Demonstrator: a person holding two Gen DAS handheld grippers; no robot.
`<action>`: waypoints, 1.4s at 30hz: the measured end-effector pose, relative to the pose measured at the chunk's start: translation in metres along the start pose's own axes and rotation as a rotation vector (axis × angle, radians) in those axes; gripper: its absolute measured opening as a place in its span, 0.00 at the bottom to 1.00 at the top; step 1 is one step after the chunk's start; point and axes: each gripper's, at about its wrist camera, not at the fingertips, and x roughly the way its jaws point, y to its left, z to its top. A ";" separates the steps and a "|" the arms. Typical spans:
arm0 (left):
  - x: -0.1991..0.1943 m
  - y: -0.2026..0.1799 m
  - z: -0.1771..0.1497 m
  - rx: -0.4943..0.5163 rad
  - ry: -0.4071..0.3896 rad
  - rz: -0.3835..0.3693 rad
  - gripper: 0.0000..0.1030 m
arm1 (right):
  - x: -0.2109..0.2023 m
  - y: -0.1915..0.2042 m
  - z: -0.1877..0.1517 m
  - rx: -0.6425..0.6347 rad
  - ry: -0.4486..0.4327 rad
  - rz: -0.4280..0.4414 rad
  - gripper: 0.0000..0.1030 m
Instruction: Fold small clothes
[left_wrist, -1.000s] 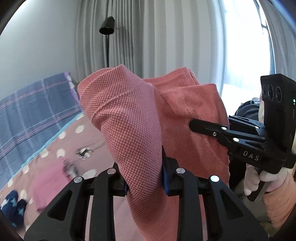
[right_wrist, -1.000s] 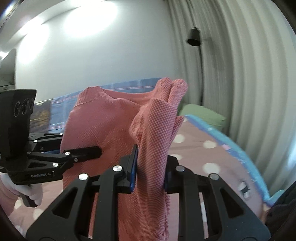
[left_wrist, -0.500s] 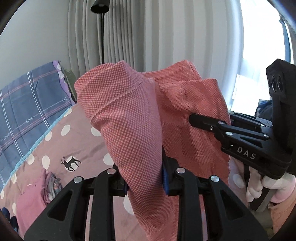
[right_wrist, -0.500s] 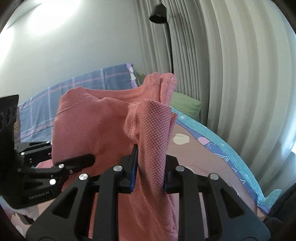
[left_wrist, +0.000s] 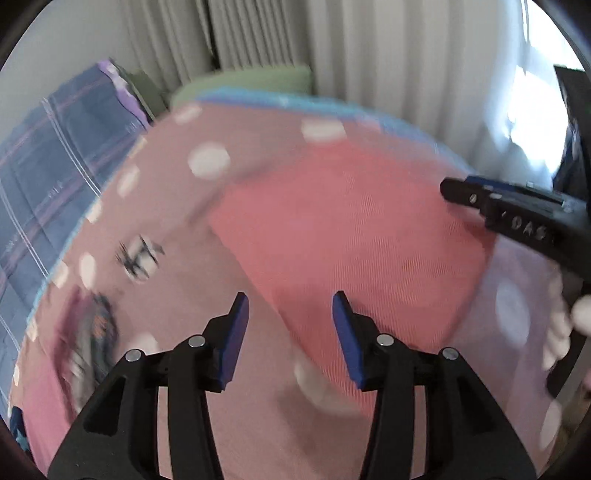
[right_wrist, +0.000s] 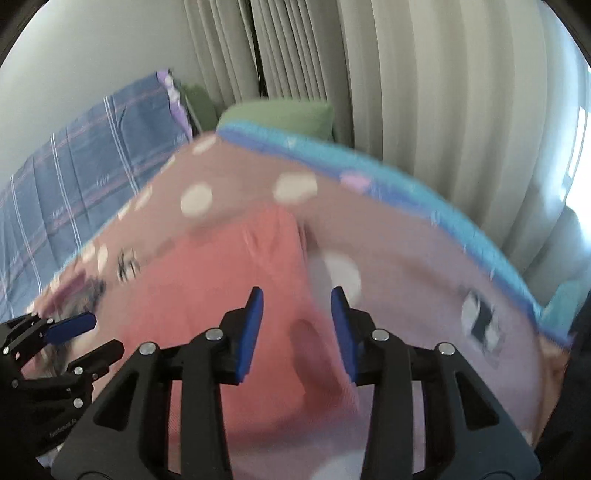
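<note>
Both frames are smeared with motion blur, but the coral-red shirt (left_wrist: 343, 236) reads clearly enough: a soft knit with a fine waffle-like weave, lying spread out on the bedspread (left_wrist: 177, 206), a dusty-pink cloth dotted with pale round spots and edged by a turquoise band. From the left wrist view the shirt forms a broad, roughly four-sided slab with a fairly straight left edge running down toward the camera. From the right wrist view one end of it bunches into a narrow, rounded fold pointing toward the far edge of the bed. Behind it sit a blue checked blanket (left_wrist: 55, 158), a green pillow (right_wrist: 280, 110) and long pleated pale curtains (right_wrist: 424, 92). At the left edge of the bed there is a heap of other small clothes (left_wrist: 85, 339), too blurred to sort out. Now the tools: the left gripper (left_wrist: 290, 314) angles down at the bed, its blue-padded jaws opening, with the near corner of the shirt showing in the gap but neither pad pressing on it. The right gripper (right_wrist: 296, 314) tilts down the same way, jaws also opening, the red cloth lying loose beneath and between the blue pads, untouched as far as the blur allows. A pale gloved hand (left_wrist: 565, 332) grips the right tool's handle at the frame's edge.
</note>
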 end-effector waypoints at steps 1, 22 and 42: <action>0.004 -0.004 -0.010 0.007 0.011 -0.009 0.46 | 0.005 -0.002 -0.009 -0.005 0.018 0.004 0.39; -0.185 -0.027 -0.137 -0.166 -0.312 -0.053 0.89 | -0.249 0.046 -0.127 -0.140 -0.370 0.012 0.97; -0.302 -0.040 -0.221 -0.275 -0.405 0.127 0.98 | -0.319 0.088 -0.195 -0.131 -0.325 0.039 0.98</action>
